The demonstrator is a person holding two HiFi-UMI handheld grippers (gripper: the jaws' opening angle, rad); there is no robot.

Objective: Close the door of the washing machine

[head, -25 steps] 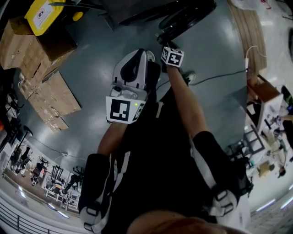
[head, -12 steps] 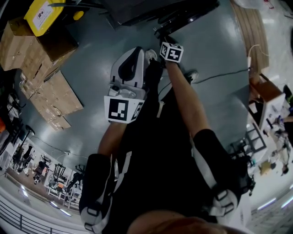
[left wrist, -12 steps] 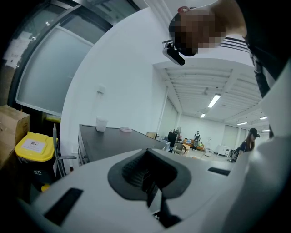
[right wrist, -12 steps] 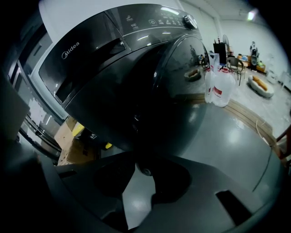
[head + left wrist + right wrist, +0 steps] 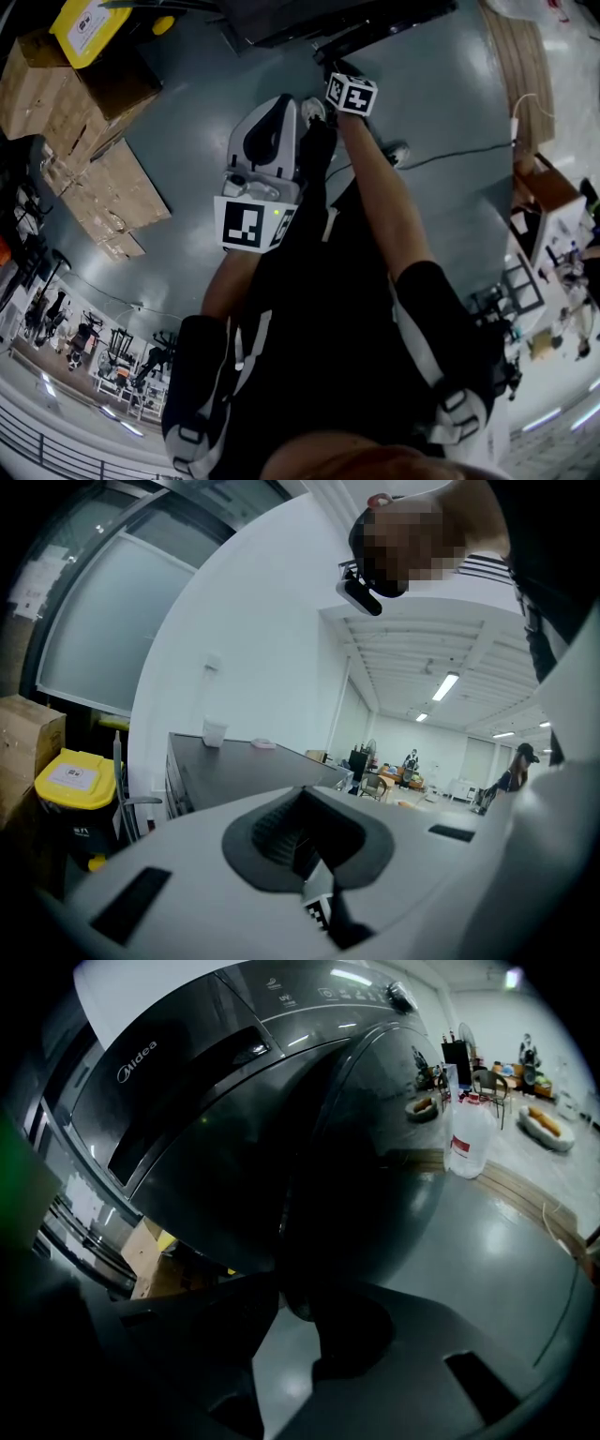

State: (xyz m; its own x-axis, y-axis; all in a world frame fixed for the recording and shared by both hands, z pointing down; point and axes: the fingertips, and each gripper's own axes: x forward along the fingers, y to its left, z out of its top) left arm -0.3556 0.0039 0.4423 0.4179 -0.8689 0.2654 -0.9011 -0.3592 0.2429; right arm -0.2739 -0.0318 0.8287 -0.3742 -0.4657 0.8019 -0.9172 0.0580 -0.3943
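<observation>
The dark grey washing machine fills the right gripper view; its round dark door stands slightly ajar, close to the front. My right gripper reaches down to the door's lower rim, which sits between its dark fingers, gripped. In the head view the right gripper, with its marker cube, is stretched out to the door at the top. My left gripper, white and grey, hangs back beside the person's leg, held almost level. In its own view the left gripper is shut with nothing in it.
Cardboard boxes and a yellow bin stand left of the machine. A cable runs across the grey floor at the right, near a wooden board. A clear water jug stands beyond the door. A cup sits on the machine's top.
My right gripper has moved away from the person toward the machine, and the door has swung closer to the front. The left gripper has stayed about where it was.
</observation>
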